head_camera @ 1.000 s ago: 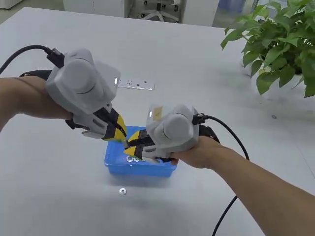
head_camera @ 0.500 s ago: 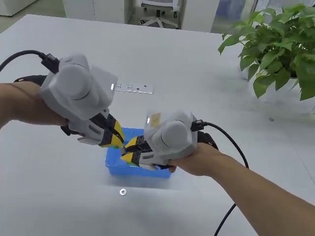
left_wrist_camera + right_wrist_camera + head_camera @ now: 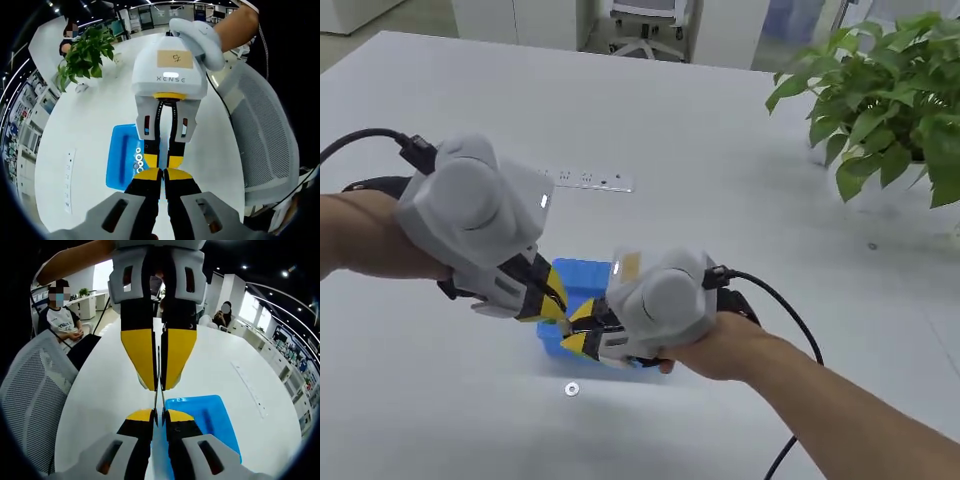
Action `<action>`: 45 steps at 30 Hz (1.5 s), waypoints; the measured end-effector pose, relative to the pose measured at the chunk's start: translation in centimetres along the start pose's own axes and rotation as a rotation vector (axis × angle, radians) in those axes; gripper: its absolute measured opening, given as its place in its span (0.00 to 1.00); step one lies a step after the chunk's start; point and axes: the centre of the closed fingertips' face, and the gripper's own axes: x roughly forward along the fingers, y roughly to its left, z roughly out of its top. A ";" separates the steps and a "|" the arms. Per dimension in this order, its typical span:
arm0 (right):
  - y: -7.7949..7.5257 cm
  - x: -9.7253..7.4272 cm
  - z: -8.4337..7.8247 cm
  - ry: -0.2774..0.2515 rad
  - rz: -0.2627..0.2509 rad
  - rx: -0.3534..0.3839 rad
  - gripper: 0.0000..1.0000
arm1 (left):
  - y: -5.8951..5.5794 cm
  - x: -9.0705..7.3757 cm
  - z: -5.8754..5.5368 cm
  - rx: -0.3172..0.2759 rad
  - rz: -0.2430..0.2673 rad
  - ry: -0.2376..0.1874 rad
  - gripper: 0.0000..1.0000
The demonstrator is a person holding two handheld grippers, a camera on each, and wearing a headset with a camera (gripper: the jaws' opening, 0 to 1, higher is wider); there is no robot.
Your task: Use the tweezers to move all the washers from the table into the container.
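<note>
Head view, right hand-held gripper (image 3: 572, 331) nearer washer (image 3: 571, 388)

Left gripper (image 3: 552, 305) and right gripper (image 3: 578, 332) are nose to nose, tips touching or all but. Both pitched down, left angled in from the left, right from the right. Right hand (image 3: 720, 340) wrapped round the rear of its gripper body, bare right forearm (image 3: 860, 420) running off lower right. Left forearm (image 3: 360, 230) comes in roughly level from the left edge, hand mostly hidden behind the gripper body. Left jaws pinched tight on the tweezers (image 3: 160, 402). Right jaws almost together either side of the same tweezers' tip. A sliver of gap shows, can't tell if they're clamping.
</note>
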 end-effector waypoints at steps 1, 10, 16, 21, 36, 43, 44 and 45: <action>0.1 0.1 -0.1 0.001 0.002 0.000 0.11 | -0.1 0.1 -0.1 -0.001 -0.001 0.001 0.06; 0.9 0.6 -0.5 0.005 0.018 0.006 0.11 | -0.8 0.5 -0.6 -0.012 -0.013 0.004 0.06; 1.7 1.0 -1.0 0.011 0.029 0.012 0.11 | -1.4 1.1 -0.9 -0.017 -0.028 0.008 0.06; 2.2 1.2 -1.4 0.013 0.037 0.020 0.11 | -1.8 1.5 -1.1 -0.024 -0.037 0.009 0.06; 3.1 1.9 -2.5 0.022 0.052 0.022 0.11 | -2.5 2.7 -1.9 -0.035 -0.059 0.016 0.06; 3.2 2.1 -3.1 0.029 0.057 0.029 0.12 | -2.5 3.3 -2.1 -0.042 -0.068 0.017 0.06; 3.3 2.2 -3.2 0.029 0.058 0.030 0.12 | -2.6 3.4 -2.1 -0.041 -0.069 0.019 0.06; 3.3 2.2 -3.3 0.030 0.059 0.030 0.12 | -2.6 3.5 -2.2 -0.041 -0.070 0.020 0.06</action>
